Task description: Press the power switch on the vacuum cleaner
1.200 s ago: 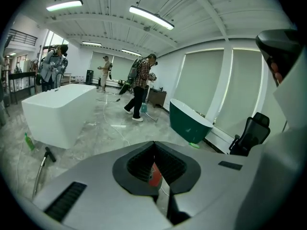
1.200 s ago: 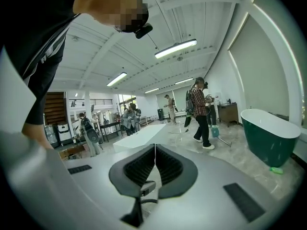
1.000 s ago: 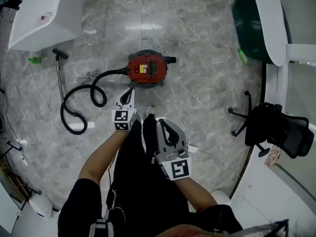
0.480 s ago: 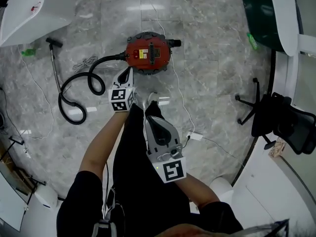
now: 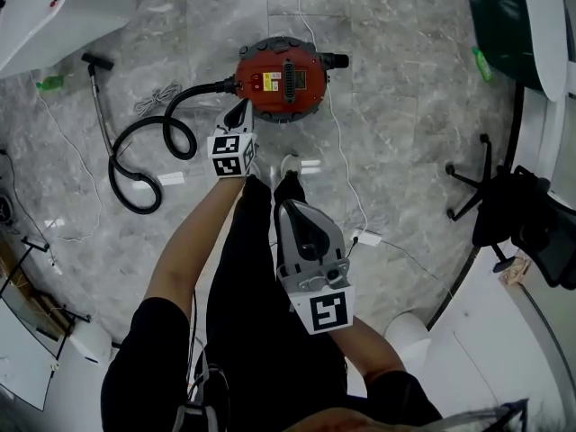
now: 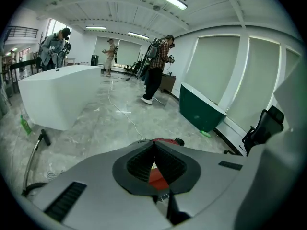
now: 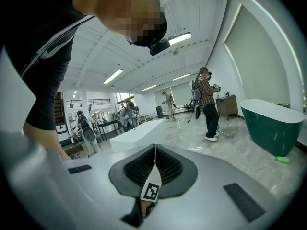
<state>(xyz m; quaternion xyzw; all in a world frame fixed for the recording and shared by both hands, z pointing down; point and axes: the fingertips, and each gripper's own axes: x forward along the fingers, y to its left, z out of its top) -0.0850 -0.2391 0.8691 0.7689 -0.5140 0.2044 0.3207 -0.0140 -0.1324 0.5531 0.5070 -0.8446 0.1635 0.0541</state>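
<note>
In the head view the red vacuum cleaner (image 5: 282,81) sits on the marble floor (image 5: 405,142) at 12 o'clock from the person, and its black hose (image 5: 144,165) loops away toward 9 o'clock. The left claw (image 5: 242,109) points at the machine's 7 o'clock edge with its tips just beside the casing; whether they touch cannot be told from here. The right claw (image 5: 292,208) hangs well back over the person's legs, at 6 o'clock from the vacuum cleaner, and takes no part. In the left gripper view the left claw (image 6: 154,146) has its jaws drawn together with nothing held. The vacuum cleaner (image 6: 158,177) shows red through the hollow behind the pads, directly ahead and close below. In the right gripper view the right claw (image 7: 154,150) is likewise closed and empty, and the left claw's marker cube (image 7: 151,190) shows through its hollow. The switch cannot be picked out on the top panel in any view. As I judge it, the approach is nearly complete but the press is not yet made. The closed left tips need to travel from the rim toward 1 o'clock onto the top panel and push down on the switch.
</note>
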